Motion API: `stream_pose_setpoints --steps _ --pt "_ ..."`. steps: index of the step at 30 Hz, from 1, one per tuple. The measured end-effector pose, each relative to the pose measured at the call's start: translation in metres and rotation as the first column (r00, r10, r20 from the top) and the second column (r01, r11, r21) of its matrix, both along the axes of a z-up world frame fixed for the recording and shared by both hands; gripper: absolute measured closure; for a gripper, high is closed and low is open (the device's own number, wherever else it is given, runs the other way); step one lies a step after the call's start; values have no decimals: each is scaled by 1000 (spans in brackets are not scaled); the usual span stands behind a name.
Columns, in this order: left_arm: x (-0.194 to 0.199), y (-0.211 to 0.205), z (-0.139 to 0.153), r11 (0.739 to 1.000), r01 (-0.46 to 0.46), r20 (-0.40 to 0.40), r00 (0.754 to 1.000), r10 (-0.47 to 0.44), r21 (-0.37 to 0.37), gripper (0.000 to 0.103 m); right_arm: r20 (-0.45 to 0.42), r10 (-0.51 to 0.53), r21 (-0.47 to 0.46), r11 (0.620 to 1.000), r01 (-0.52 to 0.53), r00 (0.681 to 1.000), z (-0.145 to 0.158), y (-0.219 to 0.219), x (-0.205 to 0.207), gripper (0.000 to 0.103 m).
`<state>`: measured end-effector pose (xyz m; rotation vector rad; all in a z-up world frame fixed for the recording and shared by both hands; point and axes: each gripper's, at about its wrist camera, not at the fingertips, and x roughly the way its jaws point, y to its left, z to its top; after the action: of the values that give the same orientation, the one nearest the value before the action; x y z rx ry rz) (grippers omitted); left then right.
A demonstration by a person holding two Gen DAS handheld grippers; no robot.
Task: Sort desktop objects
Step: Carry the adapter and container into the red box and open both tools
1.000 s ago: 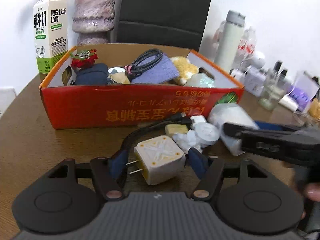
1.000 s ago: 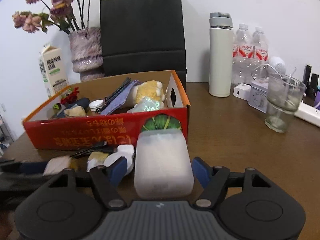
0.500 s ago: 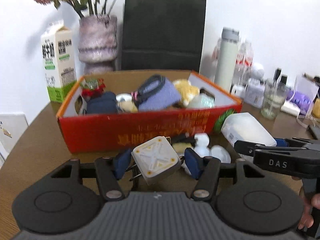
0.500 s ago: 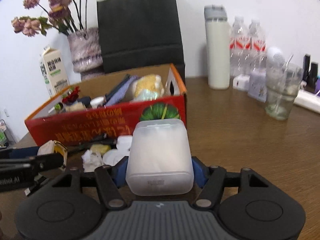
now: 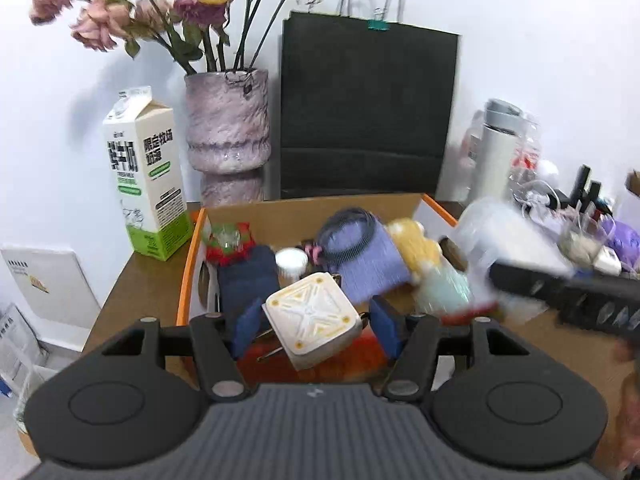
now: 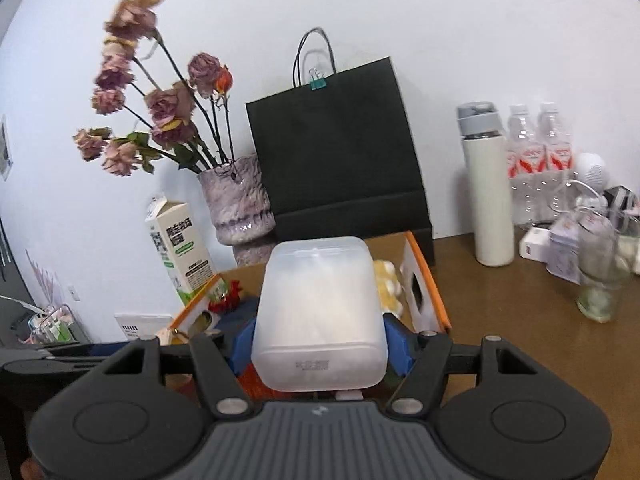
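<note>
My left gripper point(image 5: 316, 326) is shut on a cream square plug adapter point(image 5: 312, 320) and holds it above the near edge of the orange cardboard box point(image 5: 188, 280). The box holds a navy pouch point(image 5: 248, 280), a purple cloth with a black cable point(image 5: 360, 256) and a yellow plush point(image 5: 412, 240). My right gripper point(image 6: 320, 340) is shut on a frosted white plastic case point(image 6: 320, 312), raised over the box's right end point(image 6: 424, 292). It shows blurred at the right of the left wrist view point(image 5: 504, 240).
Behind the box stand a milk carton point(image 5: 148, 172), a purple vase with dried flowers point(image 5: 228, 140) and a black paper bag point(image 5: 368, 108). To the right are a white flask point(image 6: 486, 192), water bottles point(image 6: 536, 160) and a glass point(image 6: 600, 276) on the brown table point(image 6: 520, 320).
Both grippers have risen from the table in front of the box and moved forward over it, each carrying its object. The small items on the table are out of view.
</note>
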<state>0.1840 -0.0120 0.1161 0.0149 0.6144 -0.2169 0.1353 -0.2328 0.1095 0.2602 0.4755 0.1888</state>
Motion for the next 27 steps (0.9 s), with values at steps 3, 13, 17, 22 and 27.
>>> stream_pose_setpoints --steps 3,13,17,22,27 --pt "39 -4 4 1000 -22 -47 999 22 1 42 -79 29 -32 999 -32 996 1 17 49 39" --pt "134 -20 -48 995 -98 -218 971 100 19 41 -329 11 -107 993 -49 944 -58 52 137 39" --pt "137 -19 -58 989 -147 -215 965 148 22 33 -390 4 -112 992 -51 921 -81 56 145 38" --pt "113 -12 -35 990 -143 -126 982 143 5 2 -296 -8 -177 983 -47 955 -61 58 123 31" --pt "76 -7 -2 994 -109 -72 991 110 15 0 -195 -59 -216 976 15 979 -33 47 99 25"
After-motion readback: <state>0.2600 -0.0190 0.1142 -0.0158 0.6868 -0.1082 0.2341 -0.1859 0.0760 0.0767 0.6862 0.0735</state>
